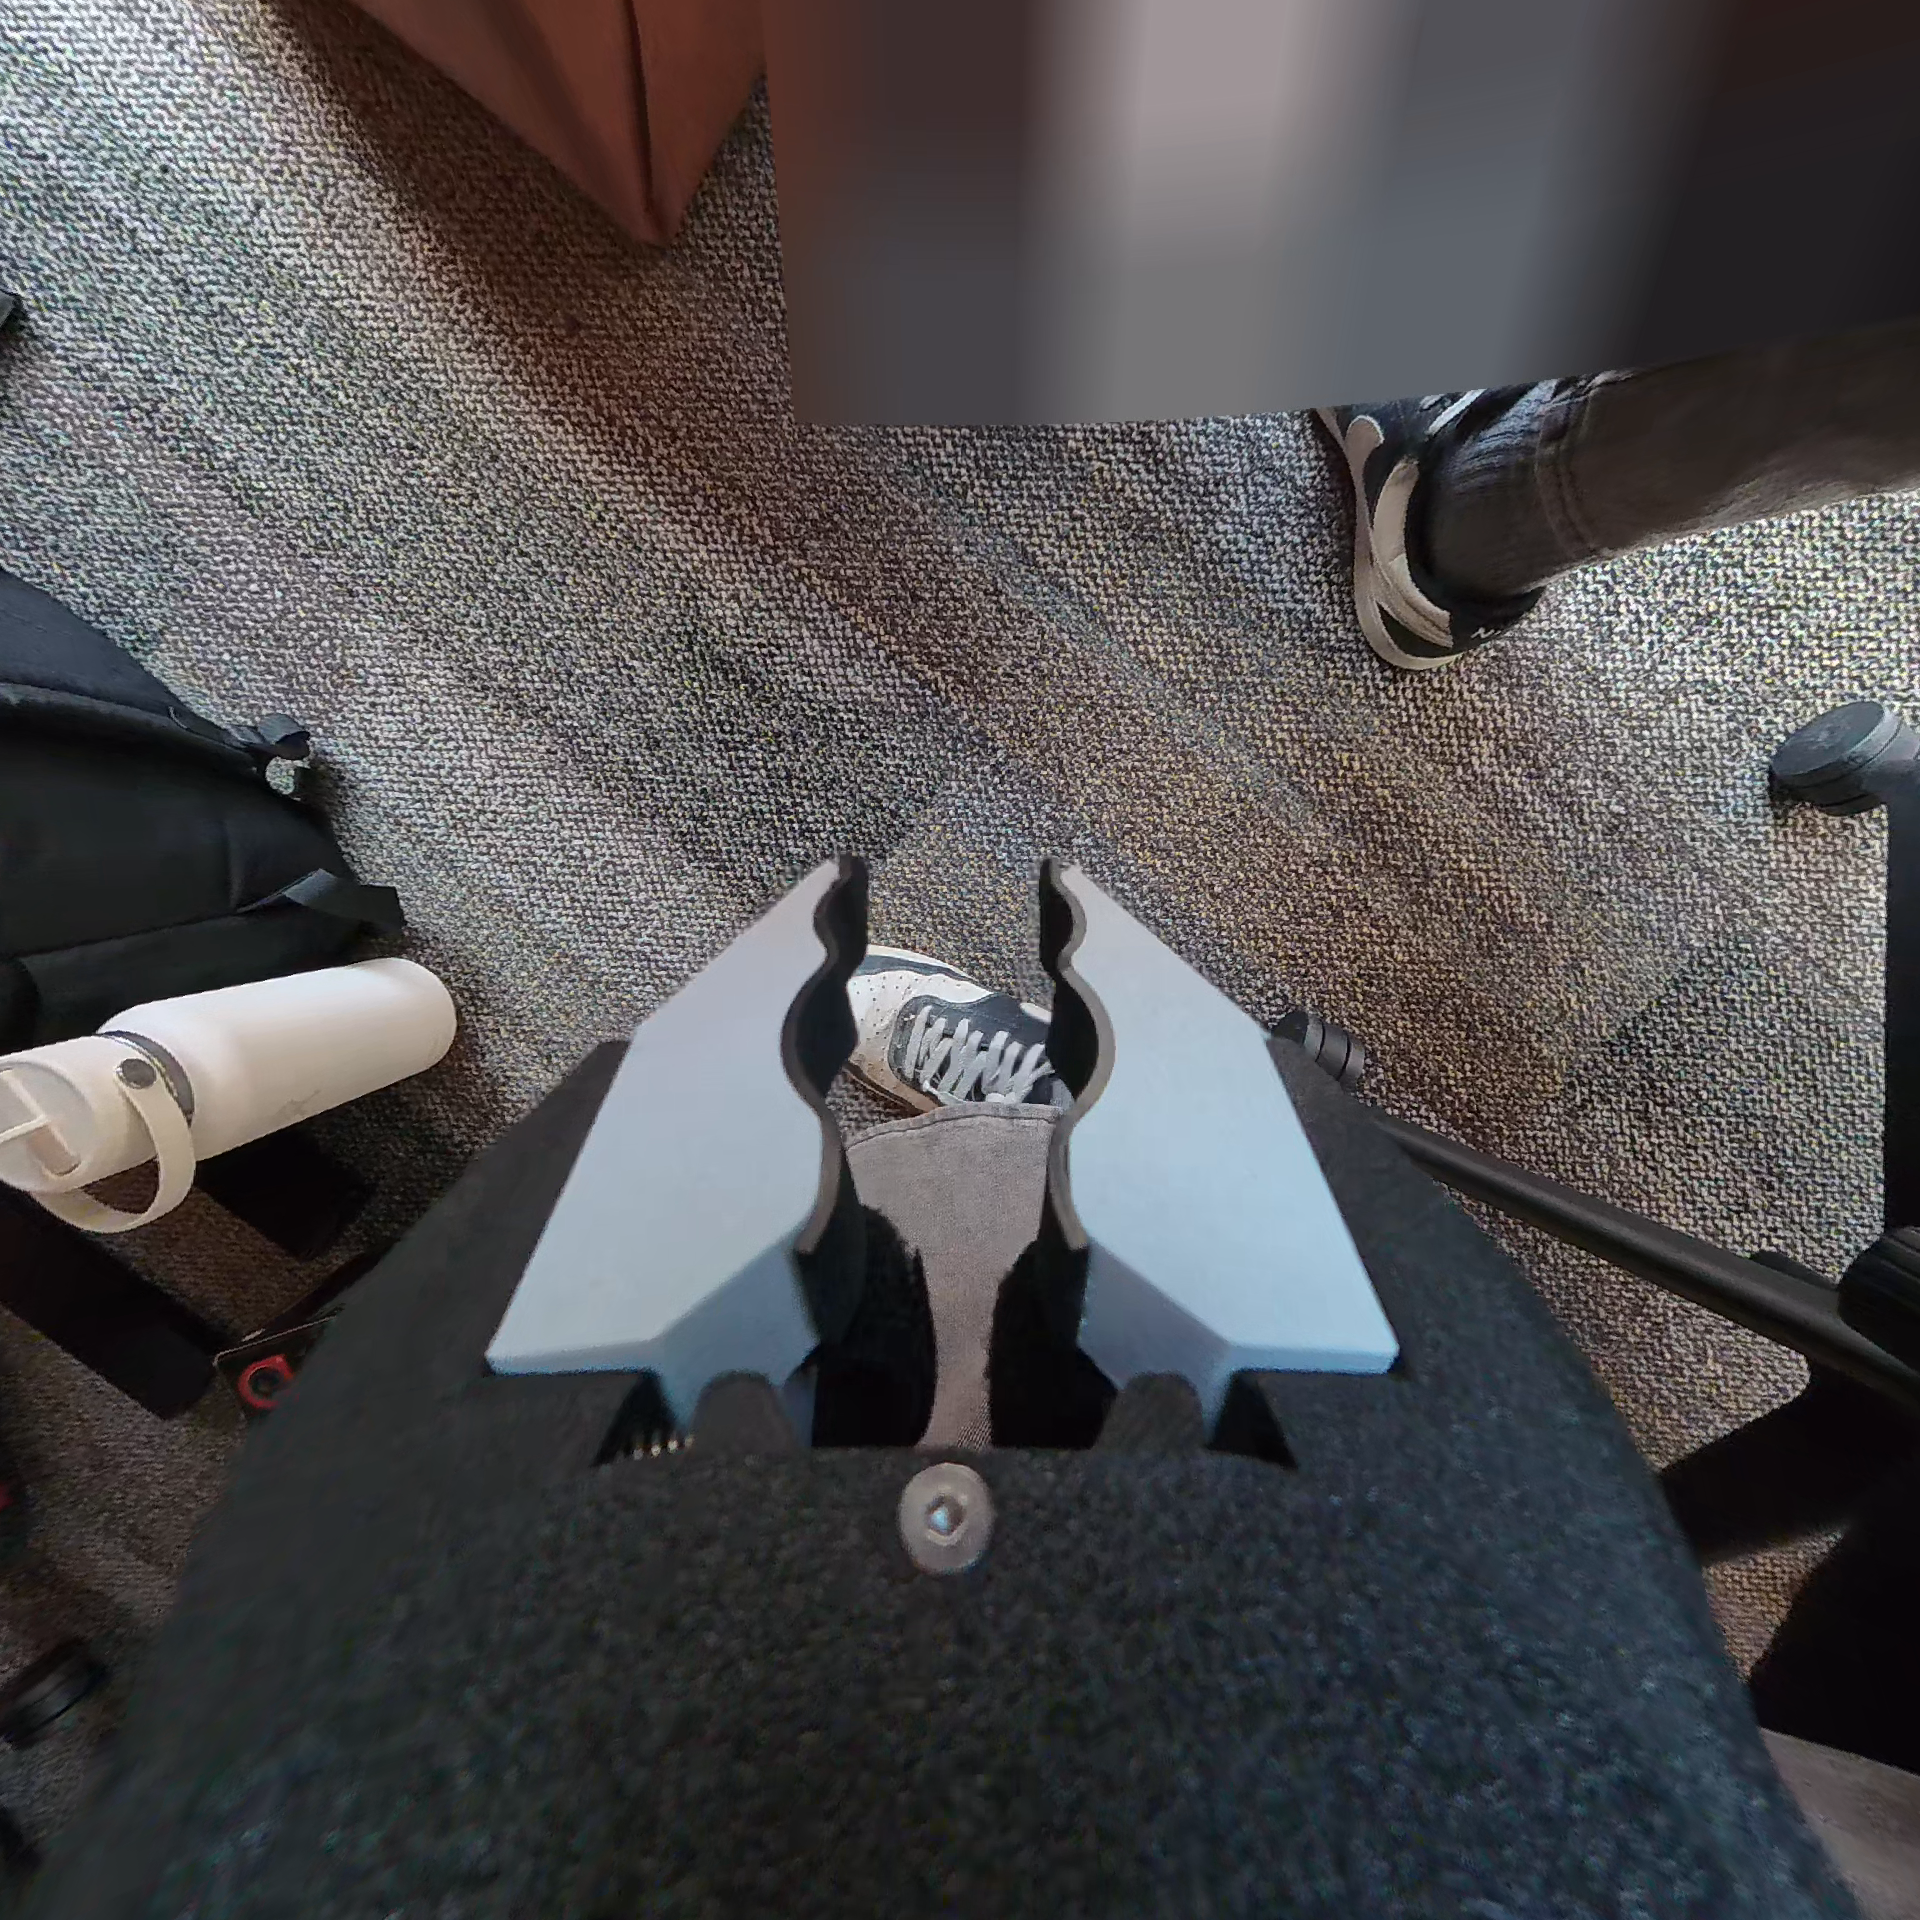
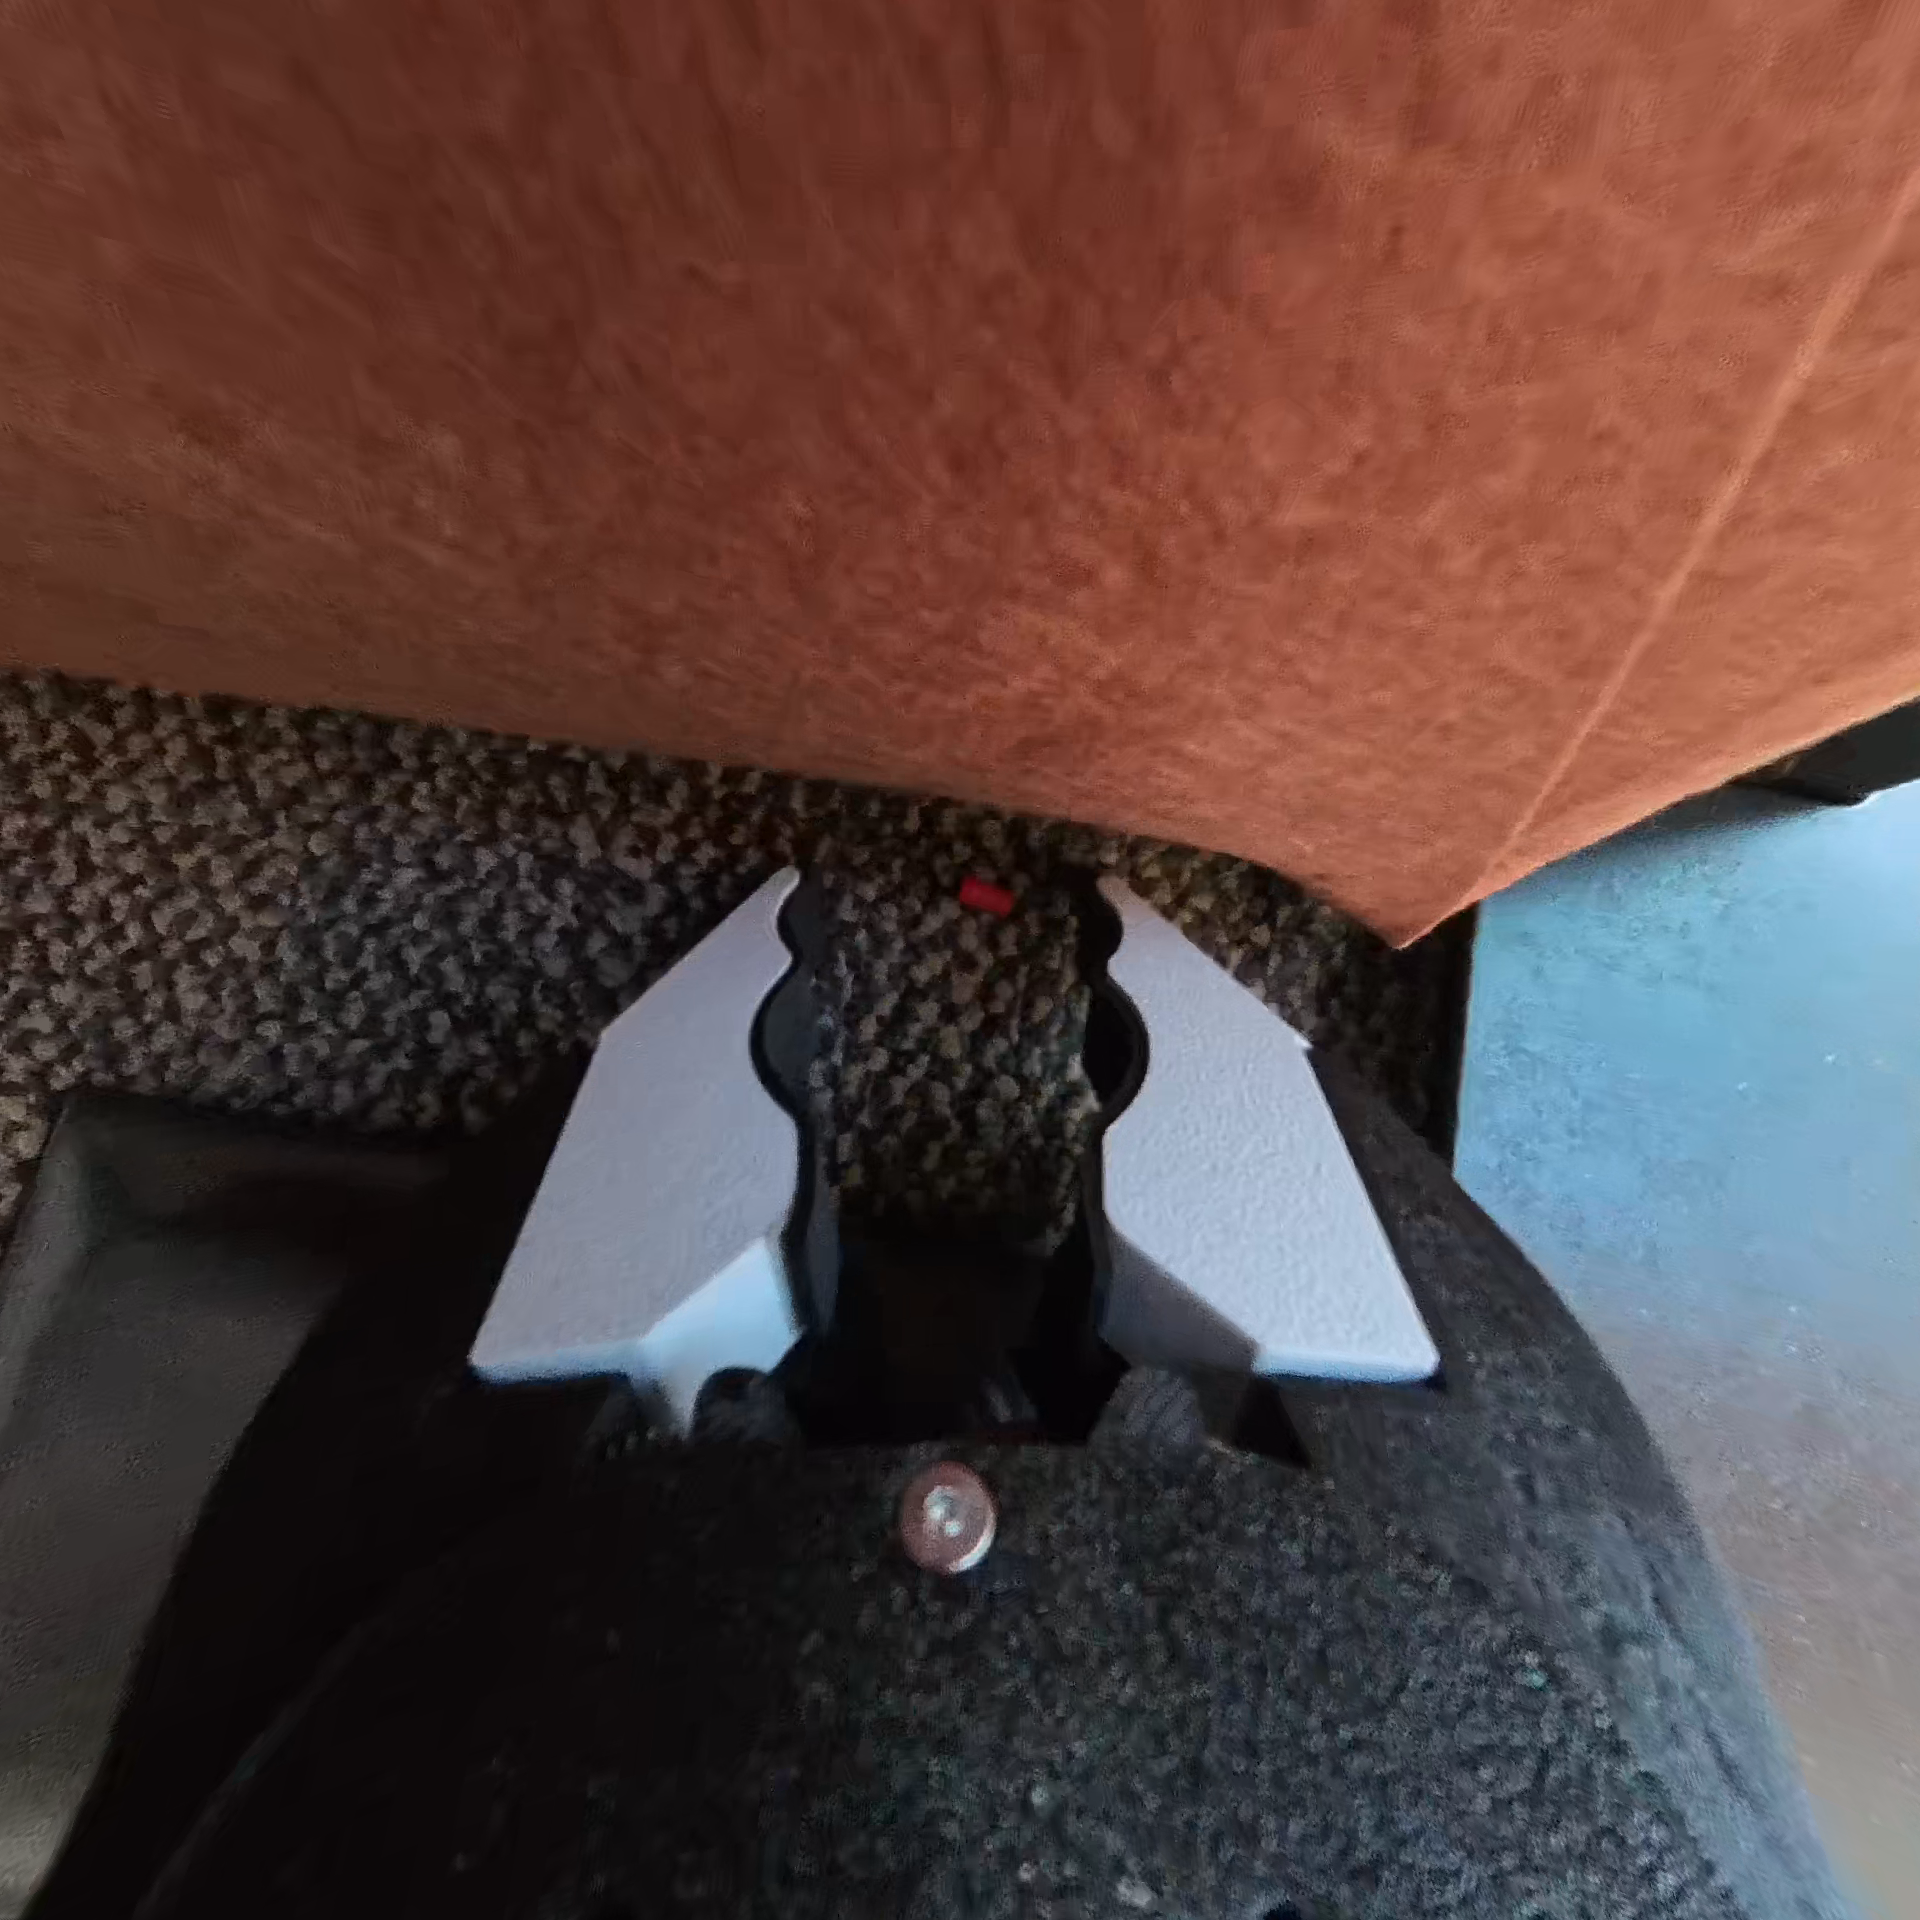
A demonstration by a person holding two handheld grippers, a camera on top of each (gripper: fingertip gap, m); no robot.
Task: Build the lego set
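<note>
no legible txt, labels or nos. anywhere

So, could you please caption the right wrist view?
Open tool low over speckled carpet, small red piece between its tips, beside rust-orange upholstery.

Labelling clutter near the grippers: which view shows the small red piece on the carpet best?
The right wrist view. The small red piece lies on the speckled carpet between the open right gripper fingertips, untouched, just below the orange upholstery. The left wrist view shows none of it, only carpet, a shoe and a white bottle.
</note>
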